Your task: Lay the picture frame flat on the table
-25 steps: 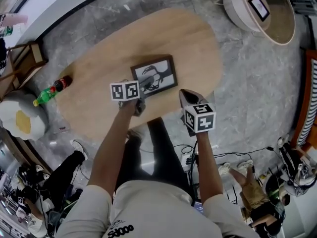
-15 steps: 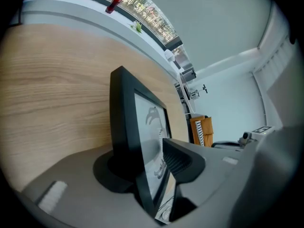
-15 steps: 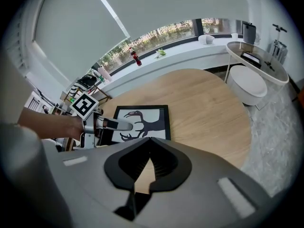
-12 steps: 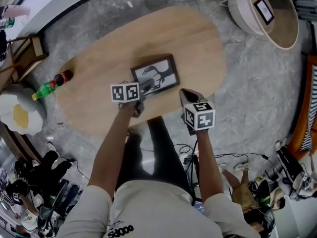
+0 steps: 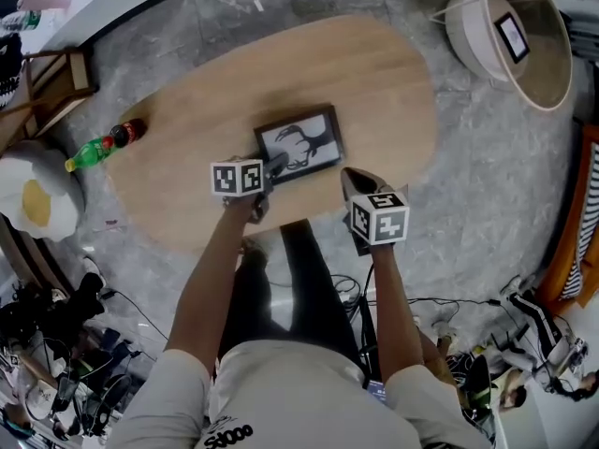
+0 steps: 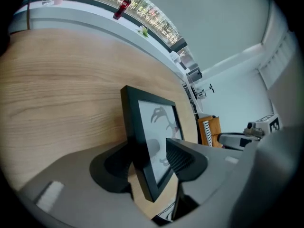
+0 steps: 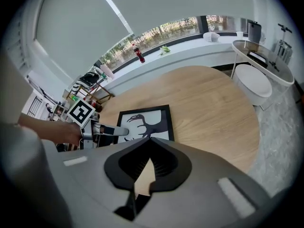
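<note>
Left gripper [image 6: 149,158] just opened around picture frame [image 5: 301,144] on oval wooden table [image 5: 356,73].

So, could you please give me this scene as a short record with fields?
picture frame: lying flat on the table, picture side up
table: oval, wooden
left gripper: jaws open, just been opening, picture frame's near edge between them, unclamped
right gripper: jaws shut, empty, apart from the picture frame
task status: picture frame looks laid down; left gripper not yet withdrawn
</note>
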`<action>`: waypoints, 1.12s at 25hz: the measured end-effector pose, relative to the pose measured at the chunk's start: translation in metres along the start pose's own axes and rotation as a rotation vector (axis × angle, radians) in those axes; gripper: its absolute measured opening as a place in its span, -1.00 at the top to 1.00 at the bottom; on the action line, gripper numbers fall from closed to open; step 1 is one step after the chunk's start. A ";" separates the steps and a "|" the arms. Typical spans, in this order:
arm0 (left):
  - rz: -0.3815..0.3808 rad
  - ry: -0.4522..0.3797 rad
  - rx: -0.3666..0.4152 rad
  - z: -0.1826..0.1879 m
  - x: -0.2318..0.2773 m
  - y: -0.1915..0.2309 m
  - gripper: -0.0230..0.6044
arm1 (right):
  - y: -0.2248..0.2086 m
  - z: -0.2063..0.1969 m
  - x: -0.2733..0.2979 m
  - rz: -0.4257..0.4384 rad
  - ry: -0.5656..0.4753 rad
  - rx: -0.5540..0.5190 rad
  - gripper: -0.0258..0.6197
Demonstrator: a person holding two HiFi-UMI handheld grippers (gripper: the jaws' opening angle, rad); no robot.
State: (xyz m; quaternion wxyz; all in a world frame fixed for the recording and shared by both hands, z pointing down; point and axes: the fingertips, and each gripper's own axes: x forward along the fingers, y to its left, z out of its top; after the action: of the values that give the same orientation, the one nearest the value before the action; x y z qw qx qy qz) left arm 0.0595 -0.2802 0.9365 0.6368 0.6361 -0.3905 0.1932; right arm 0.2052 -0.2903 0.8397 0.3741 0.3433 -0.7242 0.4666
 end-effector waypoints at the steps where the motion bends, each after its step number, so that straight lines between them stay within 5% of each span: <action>1: 0.005 0.000 -0.001 -0.001 -0.002 0.003 0.19 | 0.002 0.001 0.001 0.002 -0.001 -0.002 0.91; 6: 0.012 -0.002 -0.009 -0.007 -0.007 0.013 0.19 | 0.007 0.004 0.004 -0.027 0.007 -0.068 0.91; 16: 0.001 -0.037 0.002 -0.011 -0.025 0.018 0.15 | 0.024 -0.005 0.007 -0.004 0.033 -0.021 0.91; 28: -0.062 -0.127 0.248 0.003 -0.123 -0.026 0.23 | 0.081 0.020 -0.056 -0.128 -0.085 -0.108 0.91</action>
State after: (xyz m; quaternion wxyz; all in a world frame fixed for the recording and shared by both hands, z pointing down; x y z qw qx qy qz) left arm 0.0016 -0.2552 0.8273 0.5329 0.7326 -0.3834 0.1798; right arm 0.1593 -0.2741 0.7514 0.3900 0.3878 -0.7401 0.3870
